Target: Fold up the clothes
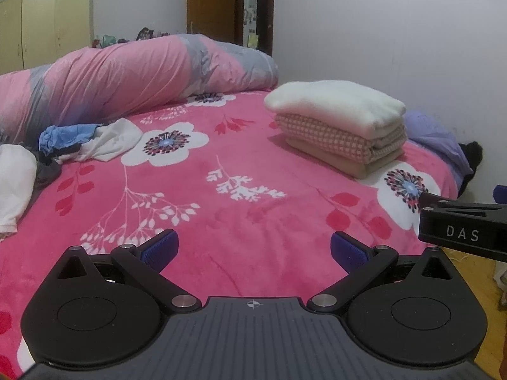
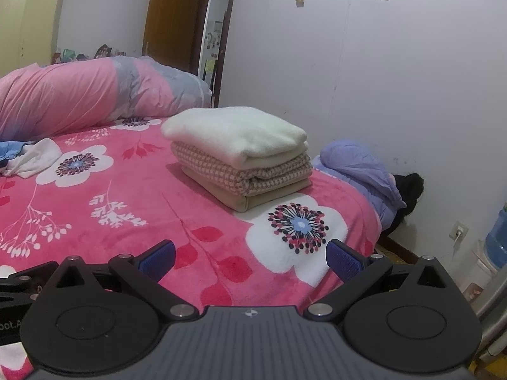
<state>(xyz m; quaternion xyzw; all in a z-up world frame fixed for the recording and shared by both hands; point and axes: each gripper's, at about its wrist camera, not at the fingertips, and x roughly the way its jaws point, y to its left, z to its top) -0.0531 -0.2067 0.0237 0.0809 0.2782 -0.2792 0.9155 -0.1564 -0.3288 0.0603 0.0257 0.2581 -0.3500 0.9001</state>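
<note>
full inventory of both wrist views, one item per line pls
folded stack: 3 garments, cream on pink-check on beige, bed's right side
unfolded clothes: 1 heap, blue, white and dark, bed's left side
white garment: 1, far left edge
blanket: 1, pink floral, covers bed
rolled duvet: 1, pink and grey, far end of bed
lilac bedding: 1, against right wall
black item: 1, beside lilac bedding, unclear
wardrobe: 1, cream, back left
door: 1, brown, ajar
water bottle: 1, blue, floor right
left tongs: 1, open, empty
right tongs: 1, open, empty
</note>
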